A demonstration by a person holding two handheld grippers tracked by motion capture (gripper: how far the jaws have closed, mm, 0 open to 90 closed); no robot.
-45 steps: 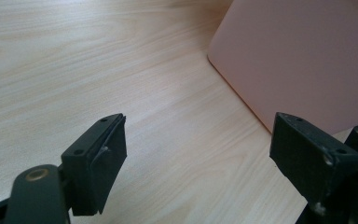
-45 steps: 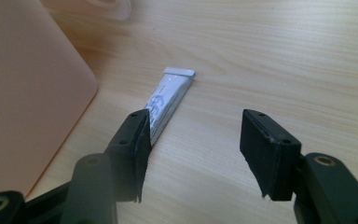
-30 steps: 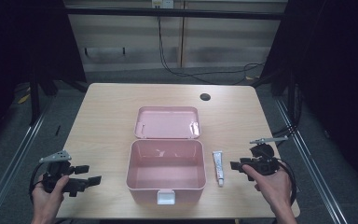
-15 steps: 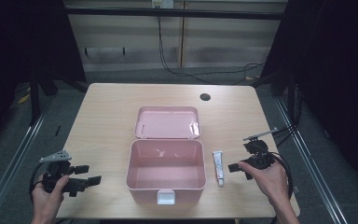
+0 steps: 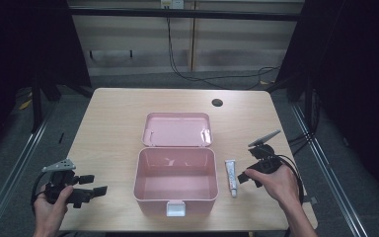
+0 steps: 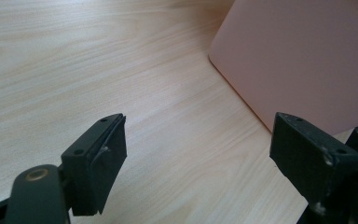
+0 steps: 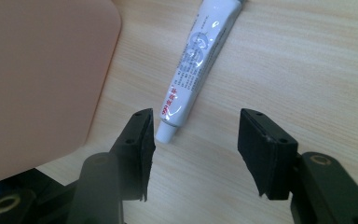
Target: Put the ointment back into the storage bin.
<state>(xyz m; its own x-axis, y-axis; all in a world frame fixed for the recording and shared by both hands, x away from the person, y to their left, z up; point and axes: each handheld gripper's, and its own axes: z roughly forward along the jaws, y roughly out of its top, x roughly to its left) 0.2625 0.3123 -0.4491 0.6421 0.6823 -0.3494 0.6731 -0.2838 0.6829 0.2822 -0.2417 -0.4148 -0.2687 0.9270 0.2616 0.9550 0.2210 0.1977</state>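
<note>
We see an open pink plastic box (image 5: 175,180) with its hinged lid laid back, sitting near the front edge of the pale wooden worktop (image 5: 113,123) at its middle, and a small white tube (image 5: 231,177) lying just beside the box's right wall. Our right gripper (image 5: 242,178), near the front right corner, has its jaws spread wide and empty, close to the tube's near end. Our left gripper (image 5: 97,190), near the front left corner, is likewise wide open, holding nothing, and points toward the box.

My two claws, left (image 5: 91,186) and right (image 5: 243,177), are black. The open box (image 5: 175,174) is pink with a pink lid (image 5: 177,129). The tube (image 7: 196,65) is white with red writing. The table (image 5: 113,123) is light wood with thin stripes.
</note>
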